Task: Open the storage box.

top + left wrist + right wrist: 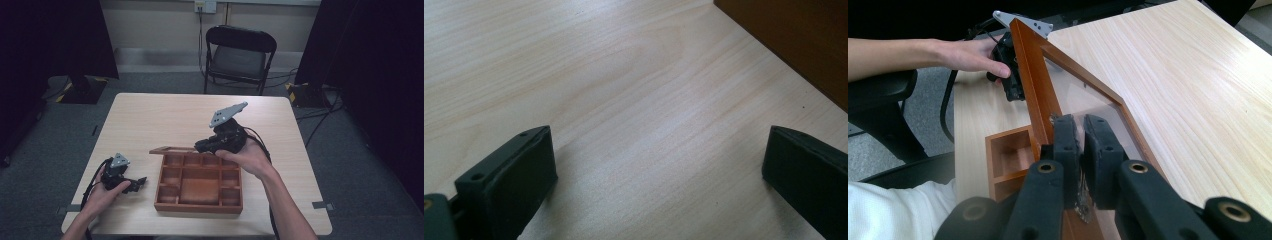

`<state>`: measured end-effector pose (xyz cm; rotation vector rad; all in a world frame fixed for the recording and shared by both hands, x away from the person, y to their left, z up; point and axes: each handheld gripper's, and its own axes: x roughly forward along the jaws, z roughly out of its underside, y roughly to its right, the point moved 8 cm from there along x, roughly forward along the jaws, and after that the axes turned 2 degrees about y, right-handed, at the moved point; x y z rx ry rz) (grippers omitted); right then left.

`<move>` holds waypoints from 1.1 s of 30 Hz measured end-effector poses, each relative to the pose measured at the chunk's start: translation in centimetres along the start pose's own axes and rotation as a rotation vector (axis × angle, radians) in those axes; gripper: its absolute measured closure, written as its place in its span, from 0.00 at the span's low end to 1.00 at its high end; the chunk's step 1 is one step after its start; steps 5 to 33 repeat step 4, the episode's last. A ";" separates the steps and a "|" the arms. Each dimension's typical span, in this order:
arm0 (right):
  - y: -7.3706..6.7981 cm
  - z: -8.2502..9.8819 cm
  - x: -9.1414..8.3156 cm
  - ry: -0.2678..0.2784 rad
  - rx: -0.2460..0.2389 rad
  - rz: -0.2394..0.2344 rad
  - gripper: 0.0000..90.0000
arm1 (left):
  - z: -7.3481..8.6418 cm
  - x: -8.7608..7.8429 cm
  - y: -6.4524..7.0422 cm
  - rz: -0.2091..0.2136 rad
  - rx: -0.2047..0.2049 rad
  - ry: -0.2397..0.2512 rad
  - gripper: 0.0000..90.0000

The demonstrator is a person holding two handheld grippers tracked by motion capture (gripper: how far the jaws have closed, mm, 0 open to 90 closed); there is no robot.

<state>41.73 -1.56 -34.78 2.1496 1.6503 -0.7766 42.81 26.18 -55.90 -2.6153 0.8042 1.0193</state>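
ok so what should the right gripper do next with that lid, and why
Probably swing the lid further back on its hinge. The right gripper is shut on the lid's frame, which stands raised at the far edge of the wooden box, so the compartments are already uncovered. The left gripper rests open on the table, beside the box.

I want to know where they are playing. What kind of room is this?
Probably a lab or recording room: dark curtains at both sides, cables on the grey carpet, a black folding chair behind a pale wooden table.
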 end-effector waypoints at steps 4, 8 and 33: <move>0.0 0.0 0.0 0.000 -0.007 -0.002 0.94 | 0.0 0.0 0.0 0.000 0.000 0.000 0.00; 0.0 0.0 0.0 0.000 -0.007 -0.002 0.94 | 0.0 0.0 0.0 0.000 0.000 0.000 0.00; 0.0 0.0 0.0 0.000 -0.007 -0.002 0.94 | 0.0 0.0 0.0 0.000 0.000 0.000 0.00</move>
